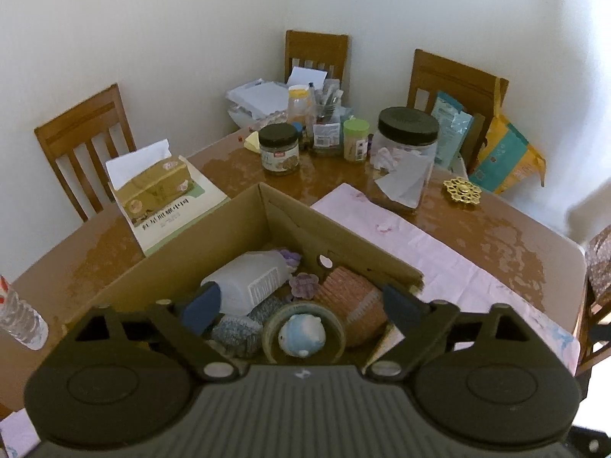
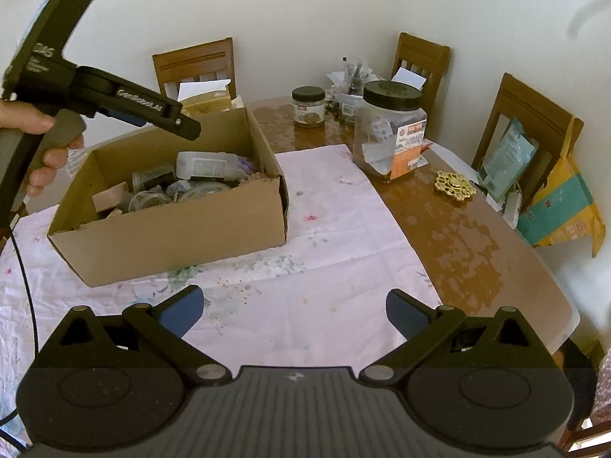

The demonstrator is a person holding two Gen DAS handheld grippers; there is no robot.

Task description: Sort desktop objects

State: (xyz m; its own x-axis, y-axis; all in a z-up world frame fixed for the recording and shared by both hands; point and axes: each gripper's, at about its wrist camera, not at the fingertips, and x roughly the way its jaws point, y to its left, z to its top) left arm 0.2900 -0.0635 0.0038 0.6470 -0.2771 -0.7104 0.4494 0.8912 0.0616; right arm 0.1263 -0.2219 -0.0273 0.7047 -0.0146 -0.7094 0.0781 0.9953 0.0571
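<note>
An open cardboard box stands on a pink cloth on the wooden table. It holds a clear plastic container, a tape roll around a blue-white toy, a pink ridged item, grey scrubbers and purple flower pieces. My left gripper is open and empty just above the box; it also shows in the right wrist view. My right gripper is open and empty over the cloth in front of the box.
A gold ornament lies on bare table at the right. A large black-lidded jar, a small jar, a tissue box on a booklet and clutter stand behind. A water bottle is left. Chairs surround the table.
</note>
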